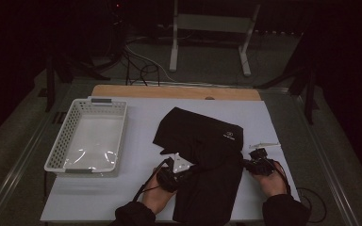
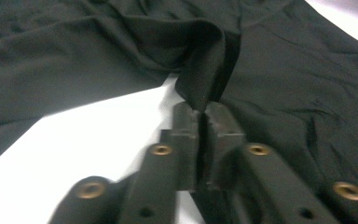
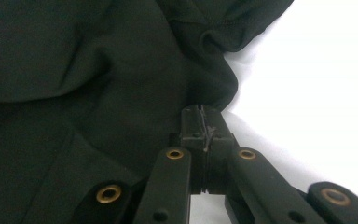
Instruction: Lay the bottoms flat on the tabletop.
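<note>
the table carries a black garment at its middle, partly folded. a white basket sits well left of the garment. the left tool pinches the garment's left edge, jaws closed on a fold; the right tool clamps its right edge likewise

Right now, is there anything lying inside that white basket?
No. The white basket sits beside the black garment with only its bare bottom showing.
</note>
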